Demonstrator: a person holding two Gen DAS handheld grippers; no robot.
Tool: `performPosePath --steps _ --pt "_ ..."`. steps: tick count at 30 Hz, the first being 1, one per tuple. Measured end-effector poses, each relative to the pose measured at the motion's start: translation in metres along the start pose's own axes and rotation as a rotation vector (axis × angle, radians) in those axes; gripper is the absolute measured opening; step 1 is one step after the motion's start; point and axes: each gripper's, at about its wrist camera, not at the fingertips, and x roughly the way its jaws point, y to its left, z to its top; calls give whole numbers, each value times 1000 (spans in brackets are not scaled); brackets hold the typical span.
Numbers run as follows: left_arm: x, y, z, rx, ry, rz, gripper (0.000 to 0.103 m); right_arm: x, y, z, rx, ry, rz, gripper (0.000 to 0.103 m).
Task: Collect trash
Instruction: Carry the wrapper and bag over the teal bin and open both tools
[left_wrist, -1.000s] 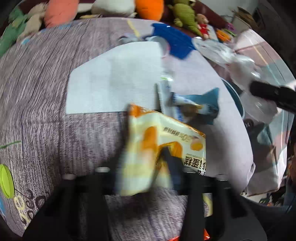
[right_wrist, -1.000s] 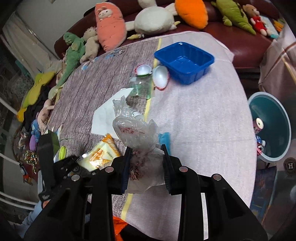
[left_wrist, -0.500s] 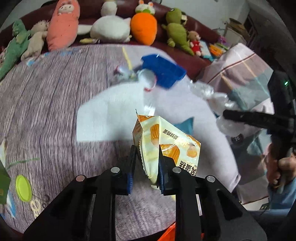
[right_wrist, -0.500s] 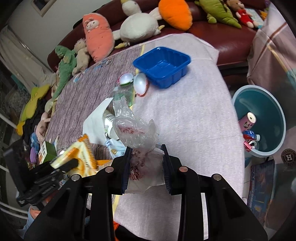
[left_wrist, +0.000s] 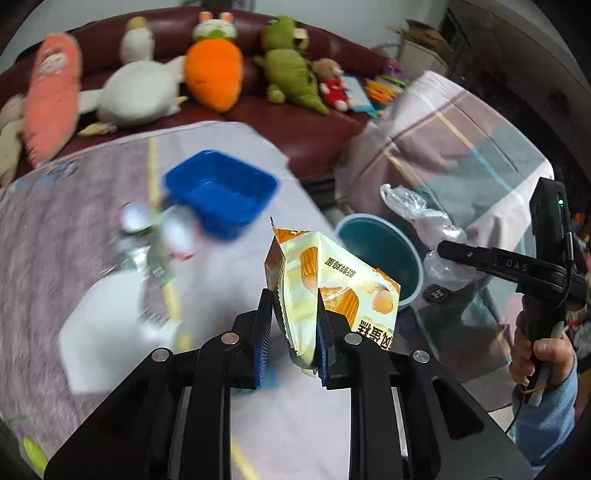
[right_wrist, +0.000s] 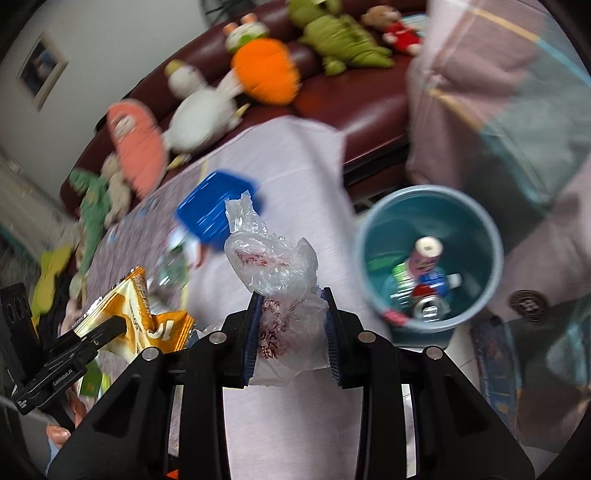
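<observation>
So both grippers are loaded up right now: the left gripper (left_wrist: 293, 328) has its jaws pinched nearly closed on a yellow snack wrapper (left_wrist: 325, 284), which sticks up between the blue pads, lifted off the table (left_wrist: 236, 266). The right gripper (right_wrist: 291, 332) has its jaws narrowed onto a crumpled clear plastic bag (right_wrist: 275, 269) with red print, also held up in the air. The teal trash bin (right_wrist: 476, 225) sits on the floor just off the table's right edge, with a few cans and a pink cup inside. Further back on the table there's a blue tray (left_wrist: 221, 192), and a row of plush toys (left_wrist: 214, 74) lines the dark red sofa (left_wrist: 306, 129) at the far side
</observation>
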Motion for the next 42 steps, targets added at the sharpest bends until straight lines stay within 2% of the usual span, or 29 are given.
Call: performPosePath --steps 6,11,18,25,27,29,31,32,42 --pt "60 -51 33 71 76 -46 21 -4 -62 19 94 -42 -67 30" --pt "114 -85 51 124 148 -55 21 11 -104 26 169 -25 -90 30" --pt "169 -114 69 173 212 -59 22 32 -130 42 185 9 -130 30" --pt "225 -125 66 188 292 -42 26 53 -152 40 212 65 -152 30" --pt "231 -127 66 188 292 -27 41 51 -158 39 223 62 -157 30" --pt "235 -130 67 201 289 -9 66 49 -163 38 231 61 -163 30" --pt "233 -132 67 214 271 11 76 49 -163 39 229 63 -165 30" --pt "231 -132 67 216 265 16 79 50 -163 39 227 64 -165 30" --pt "206 -117 67 181 252 -5 84 60 -153 42 209 80 -168 31"
